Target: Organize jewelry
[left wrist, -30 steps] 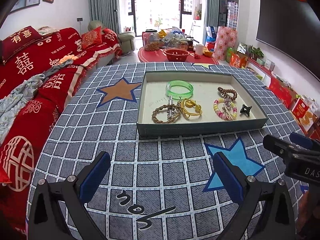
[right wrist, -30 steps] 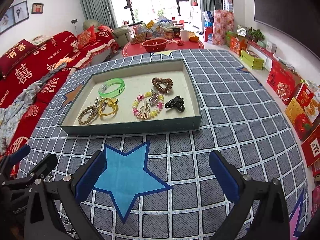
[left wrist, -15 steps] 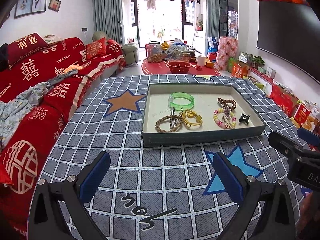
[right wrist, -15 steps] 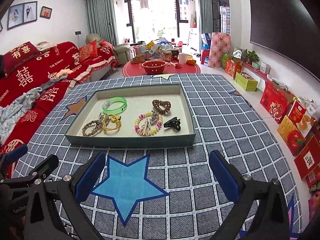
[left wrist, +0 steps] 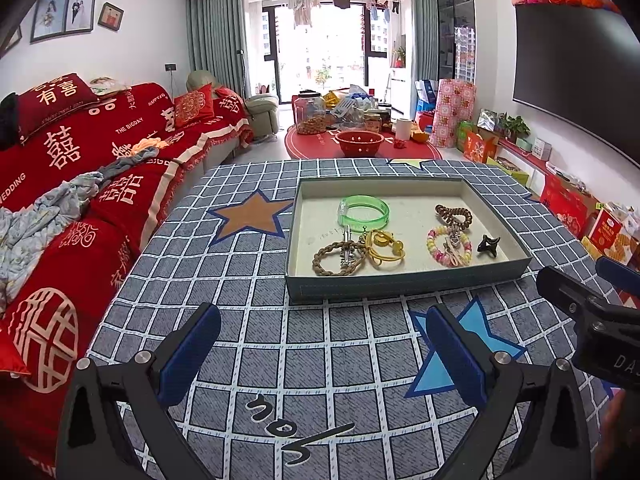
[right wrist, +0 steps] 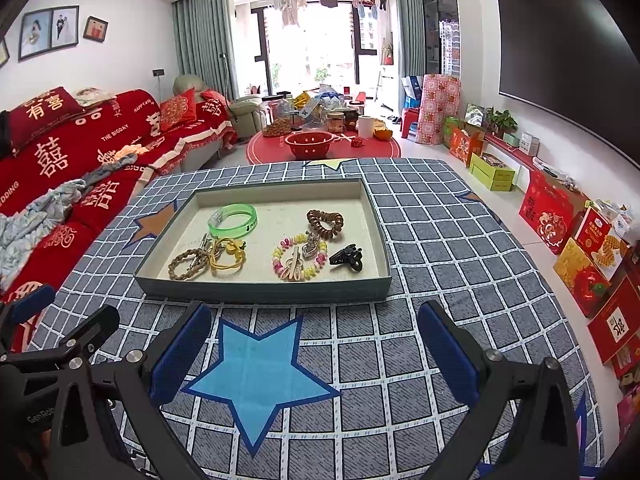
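Note:
A shallow grey-green tray [left wrist: 404, 285] [right wrist: 260, 291] sits on the checked tablecloth. In it lie a green bangle [left wrist: 363, 211] [right wrist: 233, 221], a brown braided band [left wrist: 335, 258] [right wrist: 185, 266], a yellow hair tie [left wrist: 385, 249] [right wrist: 229, 255], a pastel bead bracelet [left wrist: 447, 247] [right wrist: 299, 261], a brown spiral tie [left wrist: 453, 214] [right wrist: 325, 223] and a black claw clip [left wrist: 488, 245] [right wrist: 347, 258]. My left gripper [left wrist: 322, 354] is open and holds nothing, short of the tray's near wall. My right gripper [right wrist: 314, 352] is also open over the blue star [right wrist: 256, 376].
A red-covered sofa [left wrist: 80, 184] runs along the table's left side. Beyond the table stands a low red round table [right wrist: 324, 148] with a red colander and jars. Boxes [right wrist: 592, 260] line the floor at the right under a wall television.
Both grippers have drawn back and tilted up, so the tray looks smaller and farther and more of the room shows. The jewelry has not moved and both grippers stay open.

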{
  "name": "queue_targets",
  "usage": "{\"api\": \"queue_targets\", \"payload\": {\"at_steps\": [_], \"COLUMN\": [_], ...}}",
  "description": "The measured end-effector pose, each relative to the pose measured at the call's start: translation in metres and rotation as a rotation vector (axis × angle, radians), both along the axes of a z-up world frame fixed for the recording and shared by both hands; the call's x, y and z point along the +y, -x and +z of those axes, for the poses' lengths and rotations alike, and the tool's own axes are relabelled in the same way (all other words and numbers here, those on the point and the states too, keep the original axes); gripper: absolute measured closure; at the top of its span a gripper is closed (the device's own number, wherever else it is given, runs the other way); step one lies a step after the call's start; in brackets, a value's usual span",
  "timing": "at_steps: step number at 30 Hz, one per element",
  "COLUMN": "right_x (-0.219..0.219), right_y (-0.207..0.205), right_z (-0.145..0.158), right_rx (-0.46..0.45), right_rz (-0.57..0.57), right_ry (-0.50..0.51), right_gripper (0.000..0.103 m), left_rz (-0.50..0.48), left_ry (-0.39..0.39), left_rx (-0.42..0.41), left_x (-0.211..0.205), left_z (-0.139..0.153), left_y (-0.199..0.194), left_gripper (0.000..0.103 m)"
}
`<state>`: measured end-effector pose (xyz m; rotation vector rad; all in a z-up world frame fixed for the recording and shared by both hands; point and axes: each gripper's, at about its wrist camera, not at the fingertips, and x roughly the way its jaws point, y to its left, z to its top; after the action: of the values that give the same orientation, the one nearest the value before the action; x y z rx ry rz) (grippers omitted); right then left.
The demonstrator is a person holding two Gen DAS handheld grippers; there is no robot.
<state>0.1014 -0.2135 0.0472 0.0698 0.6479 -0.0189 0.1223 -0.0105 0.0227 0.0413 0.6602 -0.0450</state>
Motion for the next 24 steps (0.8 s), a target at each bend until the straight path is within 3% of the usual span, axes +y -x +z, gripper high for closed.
{"api": "queue_targets", "payload": {"at_steps": [24], "right_x": [0.0003], "right_y": [-0.0003], "right_z": [0.0007], "right_rx": [-0.003], "right_rz": [0.000], "right_ry": [-0.002], "right_gripper": [0.000], "left_rz": [0.009], "left_ry": [0.006], "left_rx": [-0.004], "left_x": [0.0024], "left_z": [0.0038], "left_y": [-0.0001], "left_gripper": [0.000]}}
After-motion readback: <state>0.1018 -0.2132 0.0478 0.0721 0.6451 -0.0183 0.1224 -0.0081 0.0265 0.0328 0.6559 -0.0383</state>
